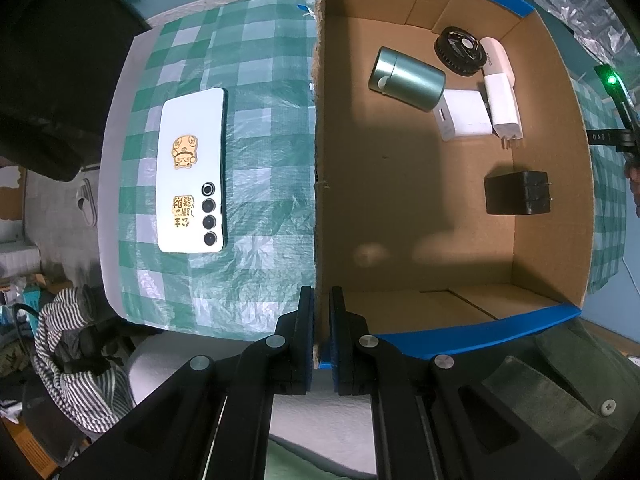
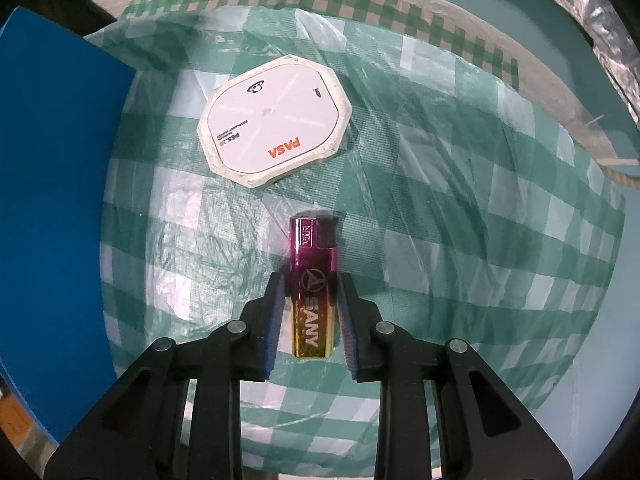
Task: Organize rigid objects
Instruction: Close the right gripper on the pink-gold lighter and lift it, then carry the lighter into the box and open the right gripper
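Observation:
My left gripper [image 1: 321, 300] is shut on the near wall of an open cardboard box [image 1: 316, 160] with a blue outside. Inside the box lie a green metal tin [image 1: 408, 79], a black round fan [image 1: 460, 51], two white chargers [image 1: 466, 114] and a black adapter [image 1: 518, 193]. A white phone [image 1: 193, 170] lies face down on the checked cloth left of the box. In the right wrist view my right gripper [image 2: 313, 286] is shut on a pink-and-gold lighter [image 2: 314, 284], which lies on the cloth and points away from me.
A white octagonal disc [image 2: 276, 120] lies on the green checked tablecloth [image 2: 460, 200] beyond the lighter. The blue box wall [image 2: 52, 200] rises at the left of the right wrist view. Striped fabric [image 1: 76, 356] hangs below the table edge.

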The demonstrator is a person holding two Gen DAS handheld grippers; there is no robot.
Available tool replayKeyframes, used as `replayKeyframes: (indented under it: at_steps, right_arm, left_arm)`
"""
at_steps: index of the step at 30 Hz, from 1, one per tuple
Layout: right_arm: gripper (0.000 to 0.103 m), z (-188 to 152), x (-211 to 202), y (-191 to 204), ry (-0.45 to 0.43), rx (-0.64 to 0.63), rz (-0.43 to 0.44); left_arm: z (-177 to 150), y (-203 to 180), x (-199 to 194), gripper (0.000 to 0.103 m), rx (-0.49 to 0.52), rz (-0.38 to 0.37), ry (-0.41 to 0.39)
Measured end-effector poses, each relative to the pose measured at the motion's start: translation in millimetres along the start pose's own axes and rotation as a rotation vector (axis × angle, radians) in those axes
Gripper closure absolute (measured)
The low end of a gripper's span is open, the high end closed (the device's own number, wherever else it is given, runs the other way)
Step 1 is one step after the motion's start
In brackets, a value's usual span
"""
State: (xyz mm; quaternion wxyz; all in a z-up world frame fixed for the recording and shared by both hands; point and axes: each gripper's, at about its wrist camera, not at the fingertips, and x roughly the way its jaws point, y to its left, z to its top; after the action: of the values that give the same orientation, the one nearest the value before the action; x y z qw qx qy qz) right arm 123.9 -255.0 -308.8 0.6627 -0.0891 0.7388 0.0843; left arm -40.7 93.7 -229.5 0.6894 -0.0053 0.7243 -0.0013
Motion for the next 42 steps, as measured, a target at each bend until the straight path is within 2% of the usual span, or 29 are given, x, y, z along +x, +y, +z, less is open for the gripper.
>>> replayKeyframes:
  at_steps: [10,19,30,42]
  right_arm:
    - [0.081,-12.9,-9.1,9.6,0.003,-0.019,0.019]
    - [0.081,-22.6,-33.6,19.4,-0.020,-0.034,0.045]
    - [0.081,-21.2,-77.6,39.2,-0.090,-0.080,0.079]
    - [0.081,-13.6,-130.2,89.5,-0.173,-0.207,0.106]
  left_arm:
    - [0.1,-0.1,0.0,0.096,0.001,0.001,-0.001]
    - [0.5,-0.7,-0.6,0.096,0.003,0.002,-0.003]
    - [0.4,-2.4,-1.4,0.096,0.009,0.002,-0.006]
    - [0.0,-2.6,-1.5,0.096,0.008,0.002,-0.006]
